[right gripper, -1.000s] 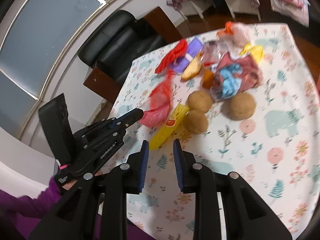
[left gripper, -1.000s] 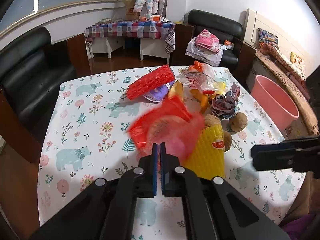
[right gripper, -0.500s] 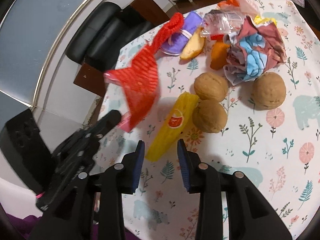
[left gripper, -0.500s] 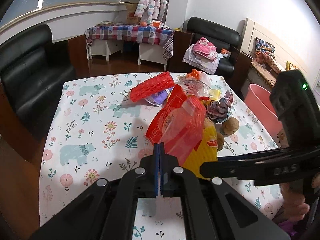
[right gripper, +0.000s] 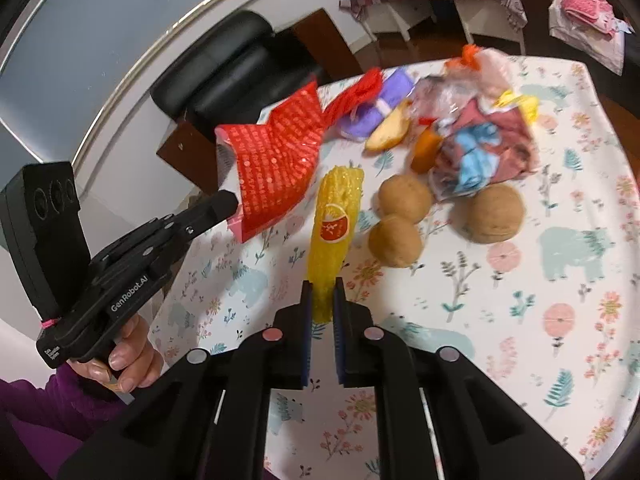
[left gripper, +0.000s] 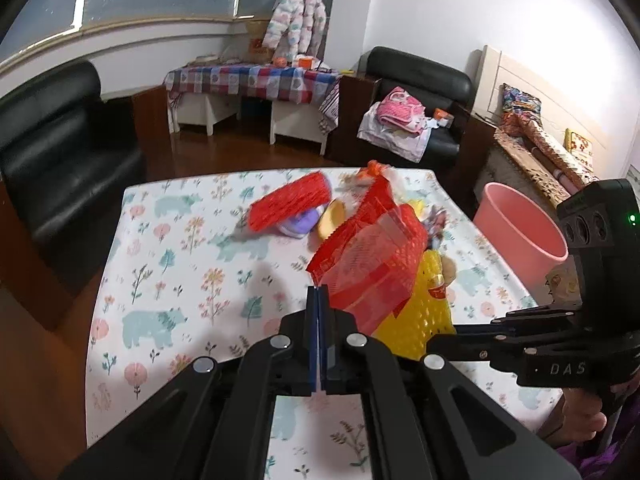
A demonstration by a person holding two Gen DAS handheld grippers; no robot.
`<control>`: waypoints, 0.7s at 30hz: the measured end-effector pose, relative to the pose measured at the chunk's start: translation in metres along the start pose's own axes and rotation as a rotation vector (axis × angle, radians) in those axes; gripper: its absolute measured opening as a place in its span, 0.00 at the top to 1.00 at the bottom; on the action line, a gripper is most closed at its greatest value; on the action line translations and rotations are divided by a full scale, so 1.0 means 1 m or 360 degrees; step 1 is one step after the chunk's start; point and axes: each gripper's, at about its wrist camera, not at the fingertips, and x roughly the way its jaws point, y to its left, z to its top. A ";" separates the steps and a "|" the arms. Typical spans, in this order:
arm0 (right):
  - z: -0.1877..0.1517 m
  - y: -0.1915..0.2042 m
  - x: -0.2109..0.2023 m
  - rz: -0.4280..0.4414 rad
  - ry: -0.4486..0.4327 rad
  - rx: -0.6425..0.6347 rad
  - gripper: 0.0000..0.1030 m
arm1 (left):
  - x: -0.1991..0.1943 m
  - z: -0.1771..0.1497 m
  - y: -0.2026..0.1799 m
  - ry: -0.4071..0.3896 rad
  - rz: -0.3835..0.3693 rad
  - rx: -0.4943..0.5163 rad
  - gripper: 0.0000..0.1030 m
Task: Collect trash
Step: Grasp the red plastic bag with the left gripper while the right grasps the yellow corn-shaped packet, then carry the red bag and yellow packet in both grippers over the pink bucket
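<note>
My left hand-held gripper [left gripper: 319, 300] is pinched tight on a corner of the red mesh bag [left gripper: 372, 256]; the crinkly netting w/ a shiny film panel hangs lifted above the counter [left gripper: 168, 264], which wears a floral bear-print cloth. My right hand-held gripper [right gripper: 320, 300] has its blue pads either side of the yellow net sleeve [right gripper: 334, 224], a long foam-mesh tube w/ a red round label, lying flat on the counter; can't tell if the pads are squeezing it yet. Just right of it sit three round, rough brown walnuts [right gripper: 404, 200]. Beyond them lies a crumpled wrapper heap [right gripper: 480, 148]. A smooth pink bucket [left gripper: 520, 232] stands off the counter's right edge.
</note>
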 end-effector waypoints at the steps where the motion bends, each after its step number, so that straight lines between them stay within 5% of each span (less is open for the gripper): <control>1: 0.000 -0.002 -0.006 -0.0004 -0.0025 0.0010 0.91 | -0.001 0.003 -0.003 -0.0010 -0.0008 0.0007 1.00; 21: -0.007 -0.099 -0.118 -0.0246 -0.0483 0.0338 0.91 | 0.023 0.057 -0.128 -0.0065 -0.0312 0.0229 1.00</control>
